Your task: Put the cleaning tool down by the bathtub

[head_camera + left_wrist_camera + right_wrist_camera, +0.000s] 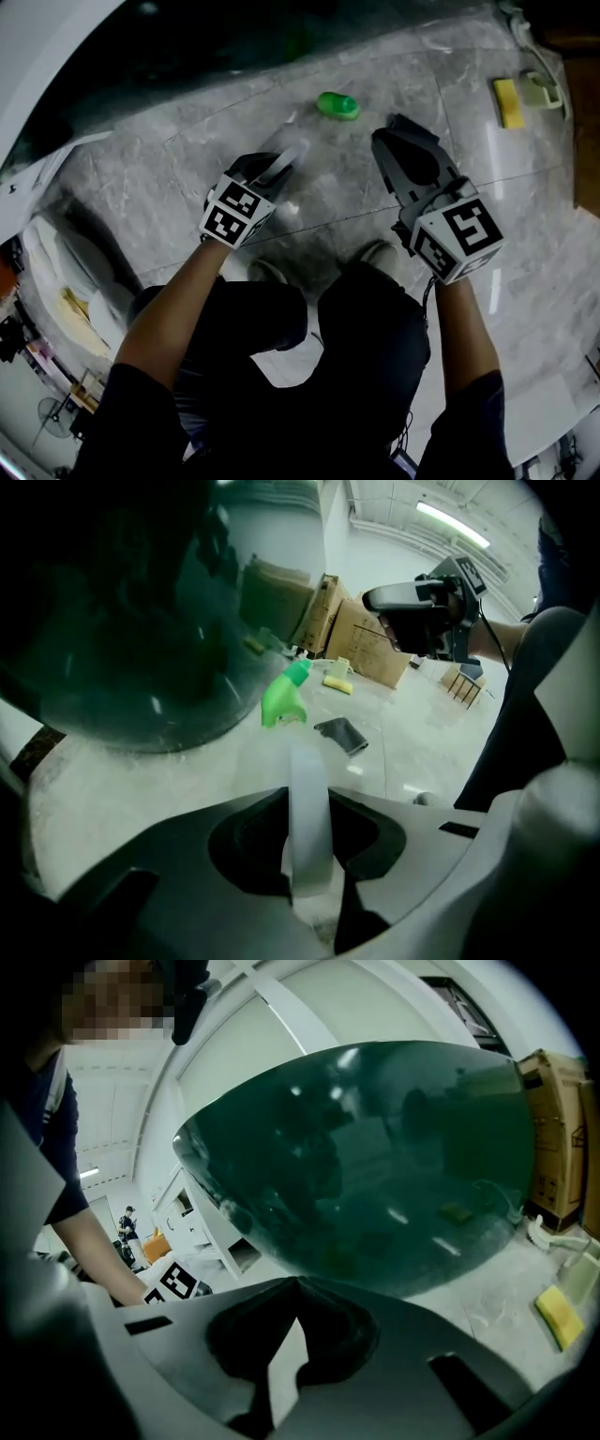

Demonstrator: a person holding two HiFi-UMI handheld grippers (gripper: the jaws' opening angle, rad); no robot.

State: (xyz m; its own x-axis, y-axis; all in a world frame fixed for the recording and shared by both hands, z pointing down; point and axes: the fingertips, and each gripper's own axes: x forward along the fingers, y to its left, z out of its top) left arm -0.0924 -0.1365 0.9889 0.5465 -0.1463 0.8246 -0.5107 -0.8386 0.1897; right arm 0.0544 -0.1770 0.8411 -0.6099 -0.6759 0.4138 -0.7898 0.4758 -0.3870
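Observation:
My left gripper (275, 169) is shut on the cleaning tool (289, 159), a pale translucent handle that sticks out forward past the jaws. In the left gripper view the handle (307, 808) stands upright between the two dark jaws of the left gripper (307, 797). The dark green bathtub (234, 37) curves along the far side of the floor, and it fills the right gripper view (375, 1166). My right gripper (396, 133) hovers to the right, jaws closed tip to tip with nothing in them (298, 1283).
A green spray bottle (337, 105) lies on the marble floor near the tub (281, 700), with a small dark flat object (342, 735) beside it. A yellow sponge (508, 103) lies at the far right. Cardboard boxes (361, 639) stand beyond.

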